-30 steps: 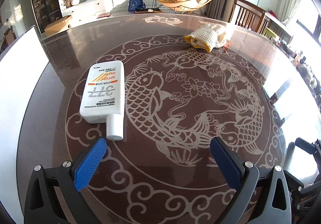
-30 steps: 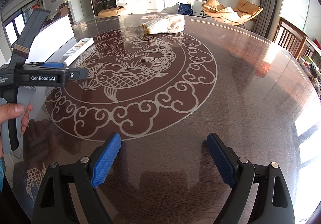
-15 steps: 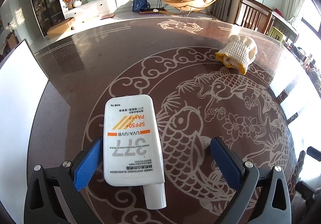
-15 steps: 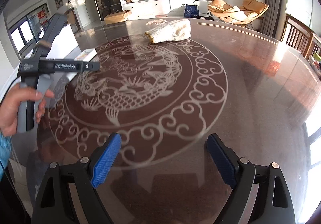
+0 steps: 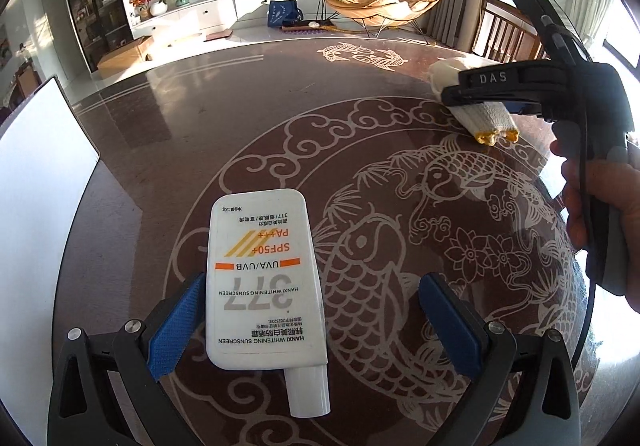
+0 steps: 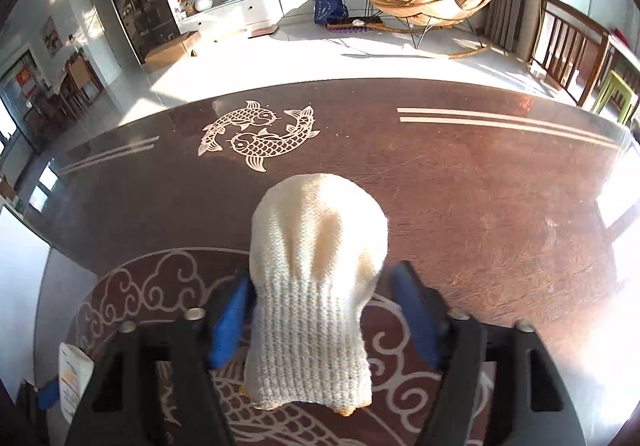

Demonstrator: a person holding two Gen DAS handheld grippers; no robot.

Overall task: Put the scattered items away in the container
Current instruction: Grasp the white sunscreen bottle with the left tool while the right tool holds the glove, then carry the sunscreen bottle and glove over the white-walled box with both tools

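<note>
A white sunscreen tube (image 5: 262,286) lies flat on the dark table, cap toward me, between the fingers of my open left gripper (image 5: 310,322); the left pad (image 5: 176,322) is close beside it and the right pad stands well apart. A cream knitted glove (image 6: 316,286) with a yellow edge lies between the fingers of my open right gripper (image 6: 324,316), which straddles its cuff. The glove also shows in the left wrist view (image 5: 486,114), partly hidden by the right gripper's body. A white container wall (image 5: 40,174) stands at the table's left.
The dark table (image 5: 240,134) has a pale fish pattern under glass. The tube also shows at the lower left of the right wrist view (image 6: 72,382). Wooden chairs (image 6: 568,42) stand past the far right edge. The living-room floor lies beyond the far edge.
My right gripper has moved across the table to the glove and now straddles it. My left gripper has edged forward around the tube. Both stay open.
</note>
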